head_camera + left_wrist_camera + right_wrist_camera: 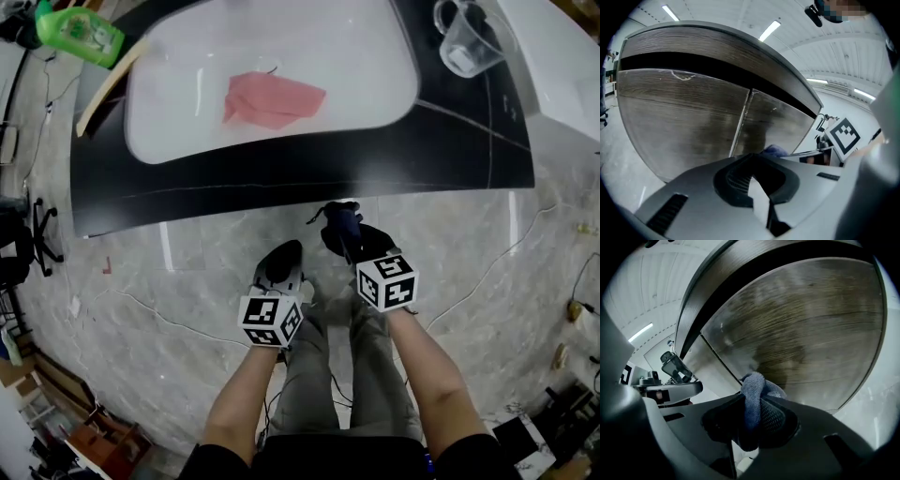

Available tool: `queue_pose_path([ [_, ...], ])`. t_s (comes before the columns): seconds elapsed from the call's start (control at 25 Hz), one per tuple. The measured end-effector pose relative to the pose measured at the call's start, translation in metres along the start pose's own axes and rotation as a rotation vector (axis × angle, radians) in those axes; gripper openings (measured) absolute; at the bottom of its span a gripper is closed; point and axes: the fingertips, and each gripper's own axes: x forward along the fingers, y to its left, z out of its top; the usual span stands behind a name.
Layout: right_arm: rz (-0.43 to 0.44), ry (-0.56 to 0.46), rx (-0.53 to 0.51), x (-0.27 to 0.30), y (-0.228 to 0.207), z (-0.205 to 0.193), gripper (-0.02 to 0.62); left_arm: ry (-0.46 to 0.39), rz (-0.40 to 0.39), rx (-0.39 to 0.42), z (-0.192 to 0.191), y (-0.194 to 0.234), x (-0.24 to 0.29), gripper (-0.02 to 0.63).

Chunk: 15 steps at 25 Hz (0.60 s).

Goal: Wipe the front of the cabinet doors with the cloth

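Note:
Two wood-grain cabinet doors fill both gripper views: the left door point(679, 117) and the right door point(778, 122) meet at a vertical seam point(740, 122). In the head view the counter top hides them. My right gripper point(754, 401) is shut on a bunched blue cloth point(751, 390), which is close to the right door point(811, 324), just right of the seam; contact is unclear. The head view shows this cloth point(342, 223) ahead of the right gripper point(347, 239). My left gripper point(752, 164) points at the doors beside it, jaws together with nothing in them, and the head view shows it point(281, 262) low.
Above the doors a black counter point(309, 169) carries a white basin point(187, 122) with a pink cloth point(272, 98) in it. A green bottle point(80, 33) and a clear measuring cup point(469, 42) stand at the back corners. Cables point(169, 314) cross the marble floor.

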Motion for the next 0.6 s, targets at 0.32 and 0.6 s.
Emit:
queue_pose_path([
  [0.32, 0.029, 0.036, -0.004, 0.05, 0.035, 0.003, 0.089, -0.001, 0.023, -0.012, 0.001, 0.042, -0.014, 0.008],
  [0.6, 0.009, 0.044, -0.008, 0.061, 0.026, 0.012, 0.089, -0.006, 0.024, -0.022, 0.003, 0.046, -0.007, 0.008],
])
